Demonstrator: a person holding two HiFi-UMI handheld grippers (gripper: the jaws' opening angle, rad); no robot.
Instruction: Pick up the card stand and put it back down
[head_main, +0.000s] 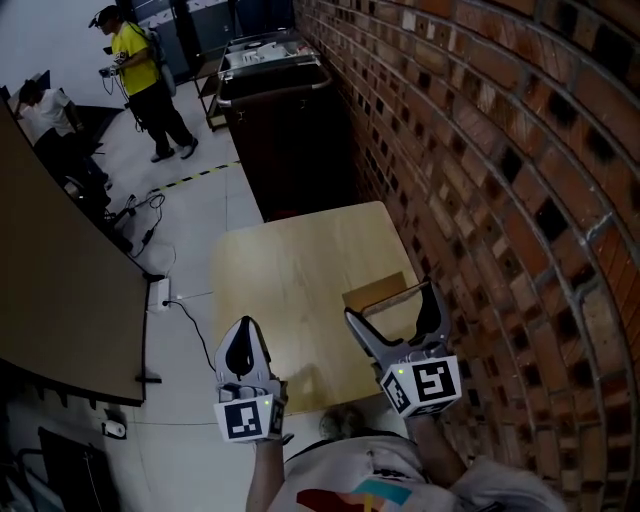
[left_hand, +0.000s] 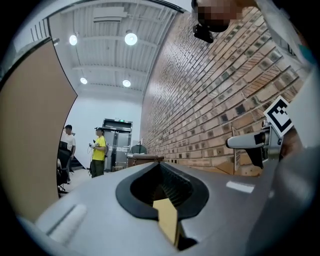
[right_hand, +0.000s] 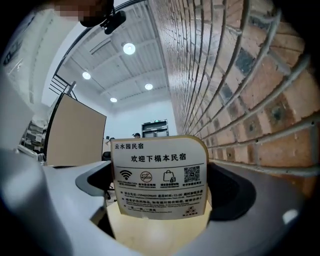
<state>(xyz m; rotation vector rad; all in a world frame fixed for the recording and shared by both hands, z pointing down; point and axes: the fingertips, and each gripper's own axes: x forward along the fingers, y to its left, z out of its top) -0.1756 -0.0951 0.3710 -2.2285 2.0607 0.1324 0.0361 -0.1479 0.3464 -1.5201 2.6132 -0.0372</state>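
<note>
The left tongs (head_main: 246, 326) hover over the near edge of a pale wooden table (head_main: 285, 265), pressed together with nothing between them. To their right, the right tongs (head_main: 392, 302) pinch a card stand (head_main: 380, 291) by its sides. The right gripper view shows its printed card (right_hand: 159, 175) upright and facing the camera, its wooden base filling the gap between the two jaws. The stand sits at the table's near right part, close to a brick wall (head_main: 480, 150); whether its base touches the tabletop cannot be told. Beyond the table, a dark cabinet (head_main: 290, 140) stands along the wall. Farther off, a person in a yellow shirt (head_main: 135, 68) stands on the grey floor.
</note>
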